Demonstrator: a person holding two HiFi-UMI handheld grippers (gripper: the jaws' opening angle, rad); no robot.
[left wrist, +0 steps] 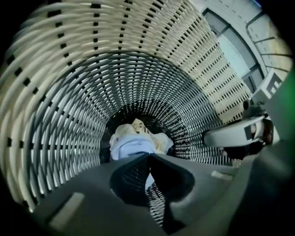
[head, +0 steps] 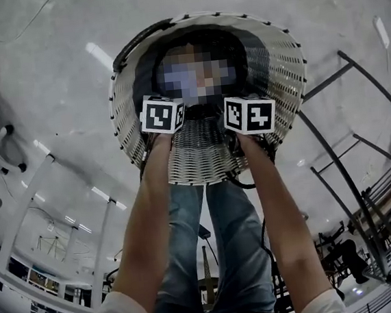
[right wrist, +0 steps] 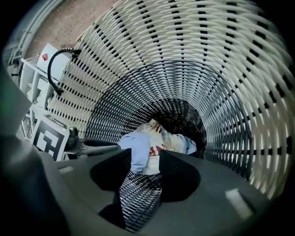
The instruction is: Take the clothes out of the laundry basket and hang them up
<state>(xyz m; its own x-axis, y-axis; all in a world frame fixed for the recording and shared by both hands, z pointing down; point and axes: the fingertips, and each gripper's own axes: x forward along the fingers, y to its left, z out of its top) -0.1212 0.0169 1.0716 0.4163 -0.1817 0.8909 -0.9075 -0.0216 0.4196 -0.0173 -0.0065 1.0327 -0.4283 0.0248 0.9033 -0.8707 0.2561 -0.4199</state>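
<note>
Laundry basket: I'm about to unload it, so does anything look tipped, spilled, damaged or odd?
Nothing stands out. The laundry basket stands upright, its weave looks intact, and the clothes lie bundled at the bottom; none has spilled onto the floor.

I lose the tips of left gripper (left wrist: pixel 148 156) and right gripper (right wrist: pixel 145 156) inside laundry basket (head: pixel 202 158) on head view; jaws cover part of clothes (right wrist: pixel 156 140).
</note>
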